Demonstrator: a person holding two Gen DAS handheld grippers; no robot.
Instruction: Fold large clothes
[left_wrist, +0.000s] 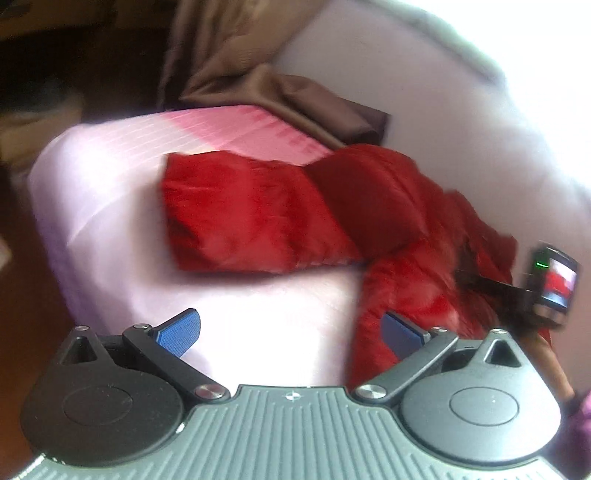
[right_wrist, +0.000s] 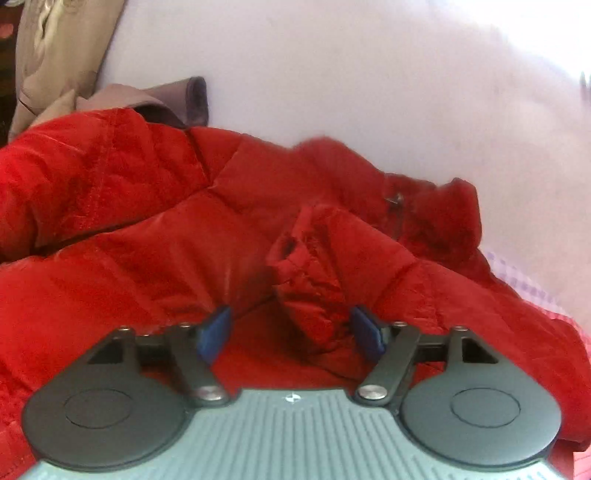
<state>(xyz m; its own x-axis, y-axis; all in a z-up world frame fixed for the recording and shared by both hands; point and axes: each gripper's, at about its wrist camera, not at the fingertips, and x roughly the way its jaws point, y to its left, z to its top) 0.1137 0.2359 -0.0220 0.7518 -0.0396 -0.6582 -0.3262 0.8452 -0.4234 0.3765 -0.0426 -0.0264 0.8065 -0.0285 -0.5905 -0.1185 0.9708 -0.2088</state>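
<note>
**Both grippers open over the red jacket**

The right gripper (right_wrist: 291, 334) has its blue-padded jaws spread wide, gripping nothing. A crumpled cuff of the puffy, quilted red jacket (right_wrist: 155, 236) pokes up between the pads, closer to the right-hand pad, though whether it touches that pad is unclear. Red fabric fills the view directly beneath and ahead of this tool. Beyond the cuff the jacket's body rises to a fuzzy red collar (right_wrist: 450, 218) ahead and to the right, with a dark zip pull beside it.

The left gripper (left_wrist: 291, 332) is also wide open and empty, its pads over the pale pink striped bed sheet (left_wrist: 110, 206). Its right-hand pad sits at the jacket's furry edge. Ahead of it a folded red section lies flat across the sheet. Farther off, past the jacket, lies a rumpled brown cloth (left_wrist: 303, 99)
</note>
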